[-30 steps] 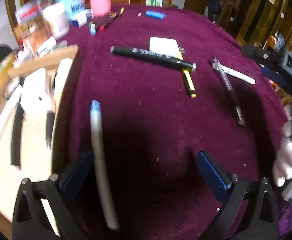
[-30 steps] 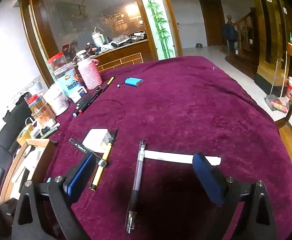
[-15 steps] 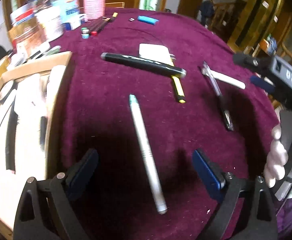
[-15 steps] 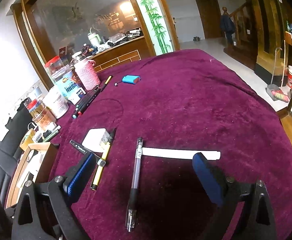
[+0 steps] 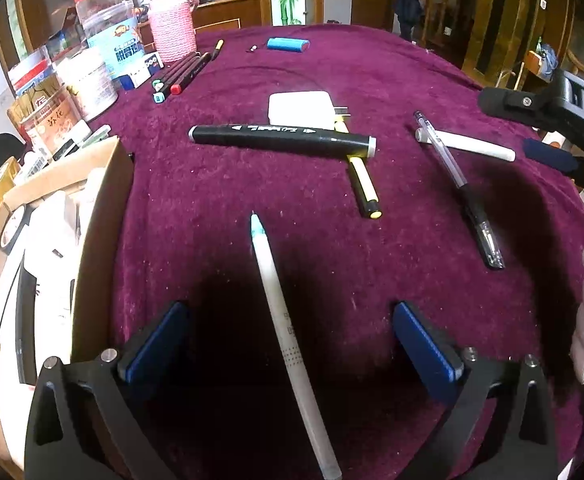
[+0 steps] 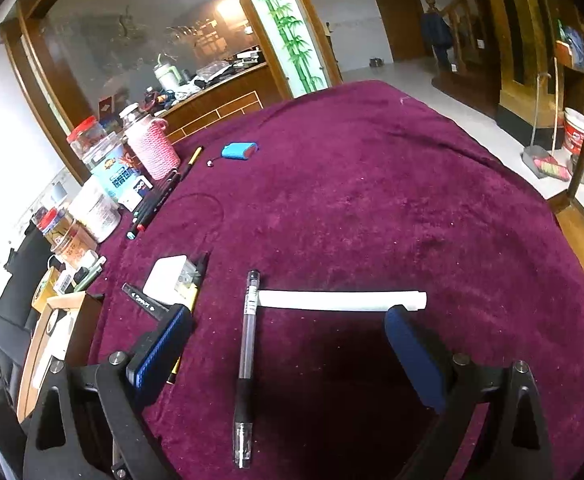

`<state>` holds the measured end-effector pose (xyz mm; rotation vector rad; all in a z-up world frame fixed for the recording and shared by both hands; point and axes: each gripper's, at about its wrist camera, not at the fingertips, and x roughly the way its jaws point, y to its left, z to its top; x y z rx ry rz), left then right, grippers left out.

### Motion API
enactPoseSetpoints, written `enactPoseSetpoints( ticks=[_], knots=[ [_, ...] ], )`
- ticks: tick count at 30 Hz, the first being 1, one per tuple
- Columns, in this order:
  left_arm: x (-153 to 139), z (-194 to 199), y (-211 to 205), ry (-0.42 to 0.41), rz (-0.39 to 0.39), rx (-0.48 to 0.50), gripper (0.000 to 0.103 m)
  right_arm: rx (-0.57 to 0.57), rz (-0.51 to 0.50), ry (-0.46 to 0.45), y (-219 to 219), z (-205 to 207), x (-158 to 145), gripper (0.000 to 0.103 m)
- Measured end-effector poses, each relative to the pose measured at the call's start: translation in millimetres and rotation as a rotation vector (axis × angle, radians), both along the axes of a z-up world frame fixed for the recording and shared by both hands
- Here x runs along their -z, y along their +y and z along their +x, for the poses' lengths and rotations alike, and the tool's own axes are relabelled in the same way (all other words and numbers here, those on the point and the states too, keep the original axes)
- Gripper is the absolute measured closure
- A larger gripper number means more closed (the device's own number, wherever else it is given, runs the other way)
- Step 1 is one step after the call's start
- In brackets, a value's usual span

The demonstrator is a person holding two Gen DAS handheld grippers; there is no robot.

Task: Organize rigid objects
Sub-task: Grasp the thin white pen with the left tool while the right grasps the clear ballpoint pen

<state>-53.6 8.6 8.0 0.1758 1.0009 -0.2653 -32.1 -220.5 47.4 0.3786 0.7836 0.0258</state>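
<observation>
We are holding the left tool (image 5: pixel 287 344) with its pads apart, straddling a white pen (image 5: pixel 287 344) lying on the bench (image 5: pixel 372 72). To grip well, we judge it best to lower and close squarely across the barrel, then carry it to the cardboard box (image 5: pixel 99 240) just left. The right tool (image 6: pixel 292 352) is hanging open over a clear pen (image 6: pixel 247 344).

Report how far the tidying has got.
Done: several items already lie in the wooden box at the left. In hand: nothing; the left claw is open around a white pen on the cloth, the right claw open around a clear gel pen. Left: those two, the black marker, yellow pen, white charger and white stick.
</observation>
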Motion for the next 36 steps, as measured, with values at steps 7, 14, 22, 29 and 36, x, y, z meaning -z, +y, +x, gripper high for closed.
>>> enactPoseSetpoints(
  ticks=[7, 14, 22, 29, 36],
  knots=[
    [-3.7, -2.8, 0.6, -0.012, -0.030, -0.005, 0.022, 0.030, -0.024, 0.019, -3.8, 3.0, 4.8, 0.004],
    [-14.3, -13.6, 2.5, 0.009, -0.051, 0.065, 0.096, 0.062, -0.033, 0.046, -9.8, 6.3, 11.7, 0.004],
    [-13.3, -19.7, 33.6, 0.097, -0.224, 0.028, 0.096, 0.083, -0.025, 0.064, -14.4, 7.7, 15.5, 0.004],
    [-12.2, -28.4, 2.8, 0.020, -0.103, 0.110, 0.069, 0.079, 0.009, 0.065, -18.3, 7.2, 17.2, 0.005],
    [-22.8, -33.5, 18.1, 0.016, -0.170, 0.119, 0.096, -0.007, 0.023, 0.075, -2.8, -4.7, 1.6, 0.013]
  ],
)
